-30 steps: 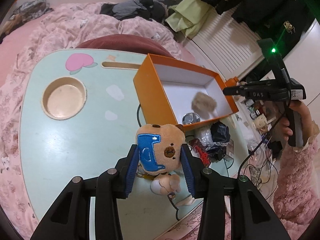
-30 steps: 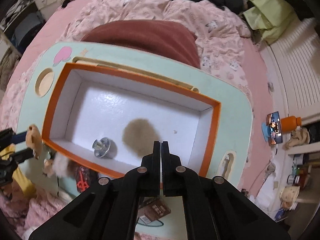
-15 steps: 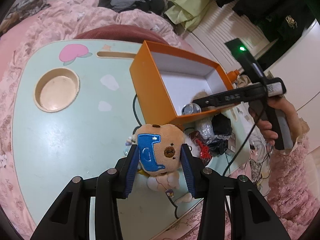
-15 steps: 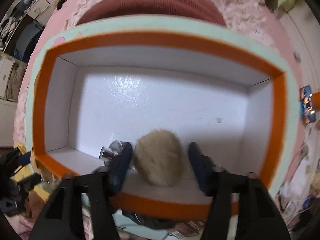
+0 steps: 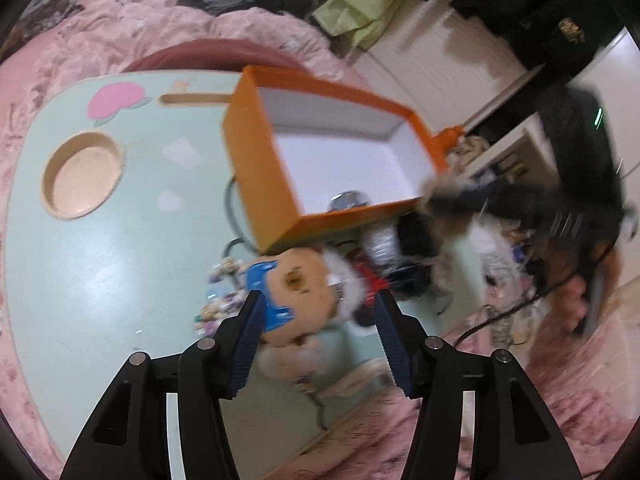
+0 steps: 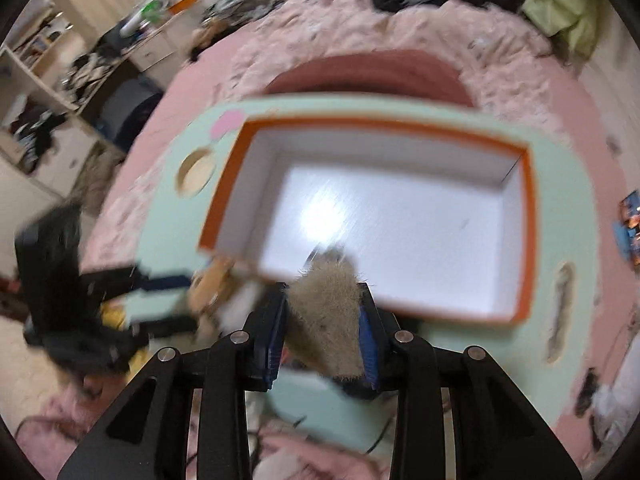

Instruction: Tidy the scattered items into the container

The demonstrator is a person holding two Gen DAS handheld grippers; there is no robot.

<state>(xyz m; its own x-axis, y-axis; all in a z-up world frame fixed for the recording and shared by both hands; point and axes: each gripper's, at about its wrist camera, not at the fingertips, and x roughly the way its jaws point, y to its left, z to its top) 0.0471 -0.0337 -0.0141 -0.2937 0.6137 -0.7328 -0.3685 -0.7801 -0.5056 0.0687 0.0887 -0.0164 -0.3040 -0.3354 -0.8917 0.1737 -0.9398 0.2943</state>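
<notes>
An orange box (image 5: pixel 256 168) with a white inside (image 6: pixel 408 216) stands on the mint table (image 5: pixel 100 248). A metal cap (image 5: pixel 349 201) lies in it. My left gripper (image 5: pixel 318 320) has its jaws apart around a tan plush bear (image 5: pixel 298 292); the bear looks blurred and loose between the pads. My right gripper (image 6: pixel 322 336) is shut on a beige fur pompom (image 6: pixel 326 316) at the box's near edge. The right gripper also shows blurred in the left wrist view (image 5: pixel 480 200).
A pile of small items, black cords and a red piece (image 5: pixel 372 280) lies in front of the box. The table has a round cup recess (image 5: pixel 82 176) and a slot (image 5: pixel 192 99). Pink bedding (image 6: pixel 360 28) surrounds the table.
My right gripper closed on the pompom and pulled it back out over the box's near edge. My left gripper's jaws widened and the bear shifted between them.
</notes>
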